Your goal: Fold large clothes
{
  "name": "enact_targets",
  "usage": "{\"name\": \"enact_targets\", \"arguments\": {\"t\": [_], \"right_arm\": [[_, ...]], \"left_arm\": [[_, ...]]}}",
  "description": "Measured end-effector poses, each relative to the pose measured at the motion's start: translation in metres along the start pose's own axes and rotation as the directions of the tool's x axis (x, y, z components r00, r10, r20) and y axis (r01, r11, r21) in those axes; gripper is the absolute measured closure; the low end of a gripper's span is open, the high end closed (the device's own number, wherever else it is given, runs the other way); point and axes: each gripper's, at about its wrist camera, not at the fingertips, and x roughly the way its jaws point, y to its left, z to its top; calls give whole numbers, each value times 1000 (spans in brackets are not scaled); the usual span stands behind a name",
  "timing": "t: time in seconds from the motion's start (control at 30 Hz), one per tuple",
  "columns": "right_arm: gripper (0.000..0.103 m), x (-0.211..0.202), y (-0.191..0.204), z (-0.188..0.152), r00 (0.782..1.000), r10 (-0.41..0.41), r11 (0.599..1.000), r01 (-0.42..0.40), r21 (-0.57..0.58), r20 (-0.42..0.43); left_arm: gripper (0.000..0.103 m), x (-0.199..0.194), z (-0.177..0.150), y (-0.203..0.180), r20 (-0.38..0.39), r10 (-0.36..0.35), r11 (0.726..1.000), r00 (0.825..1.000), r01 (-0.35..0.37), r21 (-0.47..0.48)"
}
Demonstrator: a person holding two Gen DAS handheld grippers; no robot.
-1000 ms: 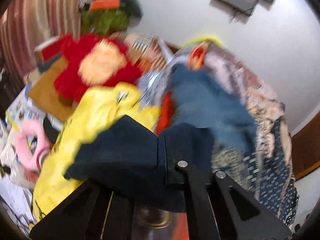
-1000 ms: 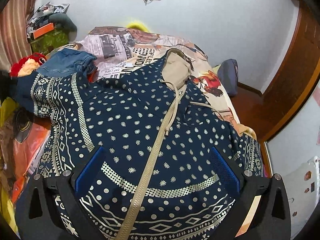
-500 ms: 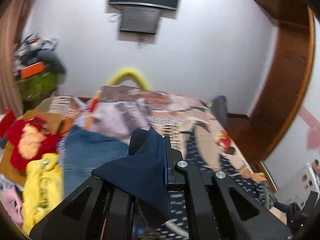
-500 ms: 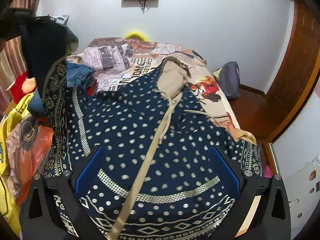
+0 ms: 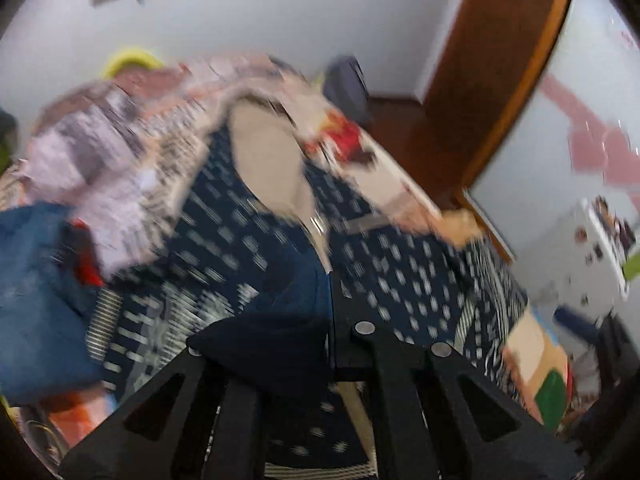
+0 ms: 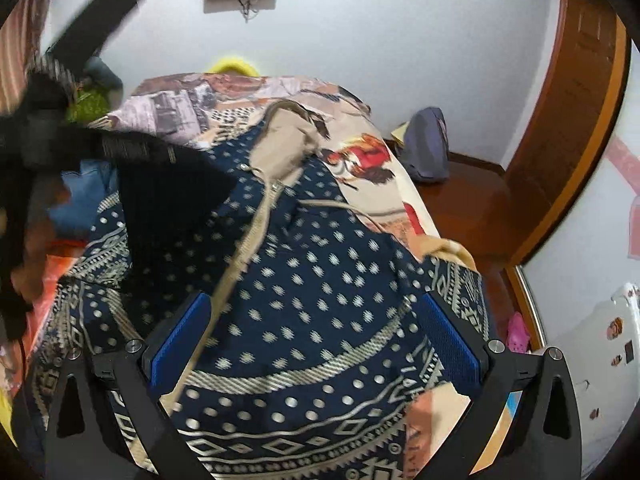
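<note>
The hoodie (image 6: 312,280), navy with pale dots and patterned bands, lies spread front-up on the bed (image 6: 360,152), its beige zipper (image 6: 240,252) running up to the beige-lined hood (image 6: 284,148); a second ago its sleeve (image 5: 280,312) was stretched out toward the yellow cloth and red plush at the bed's left side, and since then the left gripper (image 5: 332,320) has swung across with it, so that the left wrist view, now blurred, looks over the hoodie's chest; in the right wrist view that sleeve now drapes dark over the garment's upper left part, where before the chest lay uncovered; the right gripper (image 6: 312,340) has barely shifted above the hem. The left jaws are pressed together on the sleeve's dark fabric, which bunches on their left side; the right jaws stand wide, their blue pads (image 6: 176,336) apart over the patterned hem, nothing pinched between them. Blue jeans (image 5: 36,288) lie beside the hoodie.
</note>
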Motion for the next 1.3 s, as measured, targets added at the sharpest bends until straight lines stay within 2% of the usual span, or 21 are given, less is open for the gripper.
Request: {"name": "enact_targets", "arguments": {"t": [0.13,0.2,0.3,0.33,0.37,0.53,0.63,0.67,0.77,0.9,1.07,1.3], "right_arm": [[0,8,-12,-7,999,10,999,-9,36,-35],[0,10,-16,-10,999,13,999,-10,49,-48],[0,10,-18,-12,998,7,998,-4,55,-58],[0,10,-18,-12,998,3,999,0,54,-60],[0,9,-18,-12,998,0,999,4,54,-60],[0,2,-18,-9,999,-8,998,11,57,-46],[0,0,-13,-2,999,3,999,-1,47,-39],[0,0,-9,1,999,7,999,-6,40,-36],[0,1,8,10,999,20,1000,-20,-9,-29],[0,13,41,18,997,56,991,-61,-119,-45],[3,46,80,18,984,121,967,-147,-206,-133],[27,91,124,17,957,153,934,-222,-281,-245]], "left_arm": [[98,36,-16,-13,-127,-57,998,990,61,33],[95,47,-23,-18,-178,-68,995,982,79,60],[79,47,-31,-16,-230,-76,992,970,96,79],[68,47,-32,-16,-232,-75,992,970,96,82],[56,39,-34,-14,-222,-66,993,973,87,85],[32,-20,-36,16,-102,-29,997,994,36,71],[18,-59,-38,49,-16,22,999,1000,-22,28],[14,-75,-42,65,20,59,998,998,-59,8],[9,-101,-54,103,68,161,987,985,-159,-33],[9,-105,-80,147,22,284,957,959,-282,-72],[9,-83,-122,180,-78,320,941,944,-326,-92],[9,-39,-161,190,-189,313,940,931,-332,-80]]}}
